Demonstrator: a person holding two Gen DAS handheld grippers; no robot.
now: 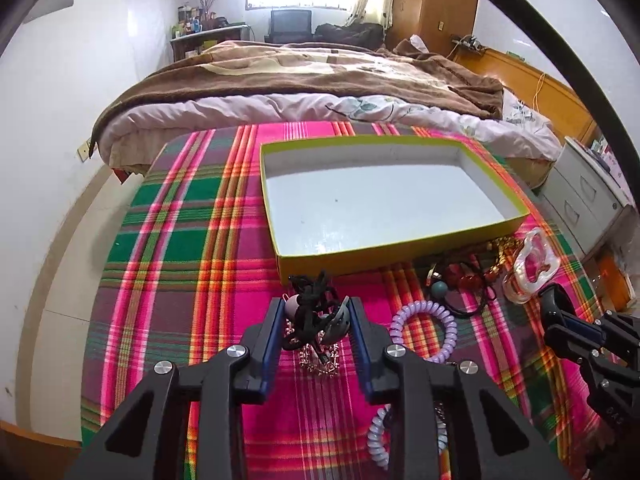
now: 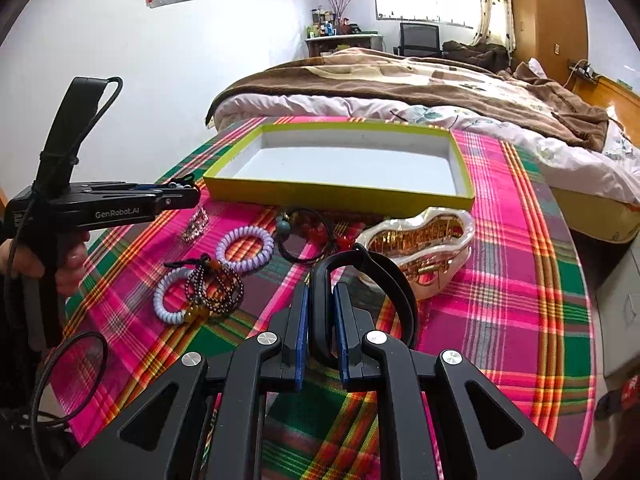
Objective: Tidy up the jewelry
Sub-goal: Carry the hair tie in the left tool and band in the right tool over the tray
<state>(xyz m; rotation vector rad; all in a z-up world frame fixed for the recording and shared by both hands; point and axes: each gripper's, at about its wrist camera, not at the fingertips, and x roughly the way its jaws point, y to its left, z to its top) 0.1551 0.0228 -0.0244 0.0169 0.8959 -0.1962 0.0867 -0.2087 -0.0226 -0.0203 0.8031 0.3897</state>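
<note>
The right tongs [image 2: 320, 312] gripped a black band [image 2: 362, 276] above the plaid-covered bench [image 2: 520, 280]. Beyond lay lilac coil bracelets [image 2: 245, 249], a pearly dish [image 2: 420, 248] and a yellow-rimmed box [image 2: 340, 194].

The yellow-green box [image 2: 340, 192] lies open at the top, its white floor bare, so a gripper could enter from above over its low walls. Just in front of its near wall the plaid cloth [image 2: 520, 280] is crowded: a pearly shell dish [image 2: 416, 248], red beads and black cords [image 2: 316, 236], a purple coil band [image 2: 245, 249] and a dark bead string [image 2: 218, 292] block a low approach. Bare cloth lies left of the box [image 1: 180, 220] and right of the dish.
</note>
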